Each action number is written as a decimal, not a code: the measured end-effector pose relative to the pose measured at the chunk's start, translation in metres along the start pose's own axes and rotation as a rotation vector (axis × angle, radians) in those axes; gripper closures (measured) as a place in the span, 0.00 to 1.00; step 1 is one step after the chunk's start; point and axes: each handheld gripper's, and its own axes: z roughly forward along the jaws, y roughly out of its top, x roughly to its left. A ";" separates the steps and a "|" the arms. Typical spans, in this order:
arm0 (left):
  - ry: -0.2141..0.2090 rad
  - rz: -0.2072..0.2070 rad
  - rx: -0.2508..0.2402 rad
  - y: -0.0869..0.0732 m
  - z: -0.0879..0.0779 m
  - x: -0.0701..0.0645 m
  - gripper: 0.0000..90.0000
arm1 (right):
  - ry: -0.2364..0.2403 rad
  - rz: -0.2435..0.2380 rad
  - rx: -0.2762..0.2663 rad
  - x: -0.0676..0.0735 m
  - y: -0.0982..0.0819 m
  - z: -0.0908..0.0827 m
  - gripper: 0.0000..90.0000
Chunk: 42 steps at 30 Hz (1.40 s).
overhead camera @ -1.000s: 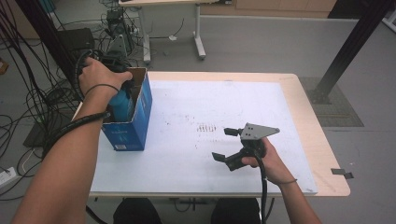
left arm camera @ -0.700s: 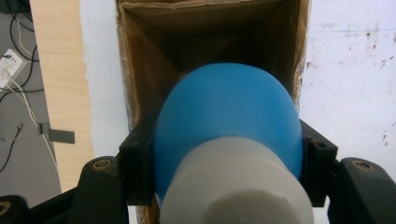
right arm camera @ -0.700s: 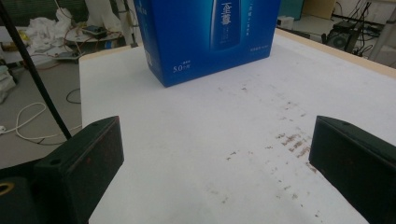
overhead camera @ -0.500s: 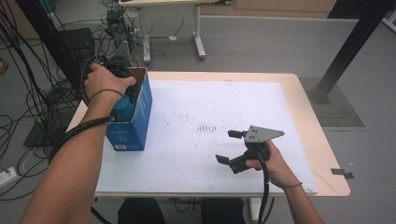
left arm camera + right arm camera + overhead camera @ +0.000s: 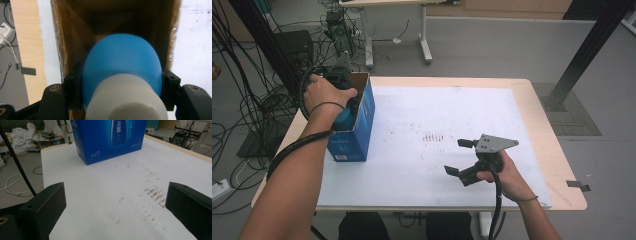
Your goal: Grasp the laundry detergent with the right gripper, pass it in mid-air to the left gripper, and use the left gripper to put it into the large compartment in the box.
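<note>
Left gripper [image 5: 343, 80] at upper left of high view, poised over open top of blue box [image 5: 354, 127]; jaws pinching blue bottle with white cap [image 5: 121, 75], bottle partly down inside box. Box upright near left edge of desk [image 5: 557, 150]. Right gripper [image 5: 462, 157] at lower right of centre, jaws spread wide, nothing between them, just above white desk sheet.

Grey floor [image 5: 492, 50] seen around the wooden counter [image 5: 557, 165]; cables [image 5: 232, 125] strewn at left; black post [image 5: 584, 52] stood at right.
</note>
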 end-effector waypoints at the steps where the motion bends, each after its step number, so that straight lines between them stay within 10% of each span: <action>1: -0.003 -0.001 0.000 -0.001 0.003 0.001 0.42 | 0.000 -0.001 0.001 0.000 0.000 0.000 0.04; 42: -0.017 0.008 0.013 -0.004 0.024 0.005 0.42 | 0.003 -0.001 0.002 -0.002 0.002 0.006 0.04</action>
